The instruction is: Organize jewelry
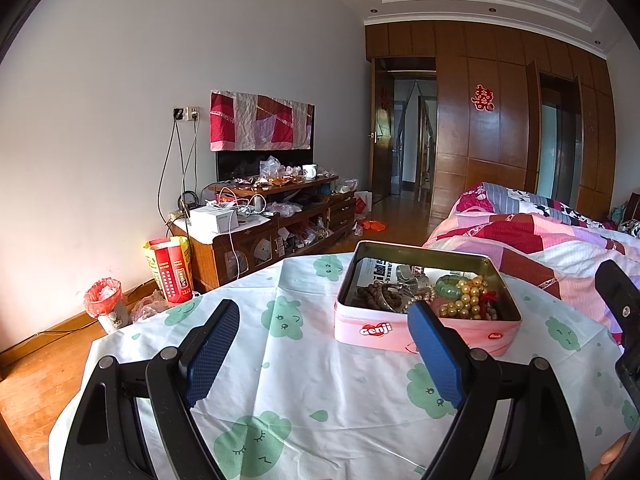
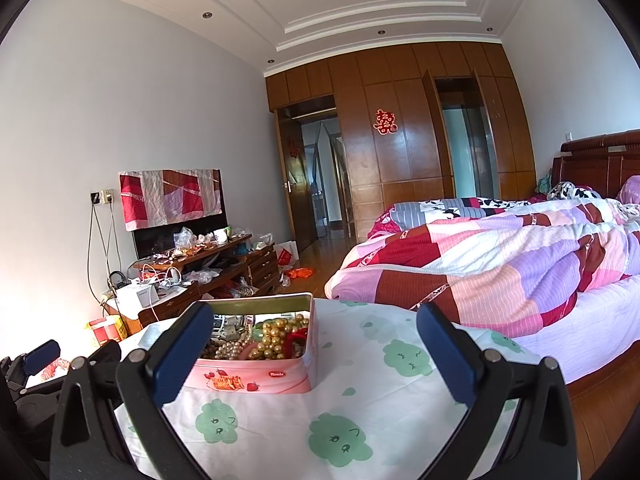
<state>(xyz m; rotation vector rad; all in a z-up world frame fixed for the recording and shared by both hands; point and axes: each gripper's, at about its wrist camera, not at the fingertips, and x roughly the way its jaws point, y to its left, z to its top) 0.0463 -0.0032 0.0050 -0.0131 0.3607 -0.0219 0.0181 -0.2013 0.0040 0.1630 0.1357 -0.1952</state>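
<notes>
My left gripper [image 1: 324, 320] is spread wide, nothing in it, hovering over the tablecloth [image 1: 304, 384]; pink tin [image 1: 424, 332] w/ gold beads [image 1: 468, 298] and green bangle [image 1: 450, 283] sits at 1 o'clock, by the right finger. Right gripper [image 2: 314, 328] also wide, empty; tin [image 2: 256, 376] at 11 o'clock, bed [image 2: 500, 264] at 2.

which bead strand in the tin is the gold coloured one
The gold bead strand lies at the right side of the pink tin, beside a green bangle. The dark brown wooden beads sit at the left; pale pearls are whitish.
</notes>
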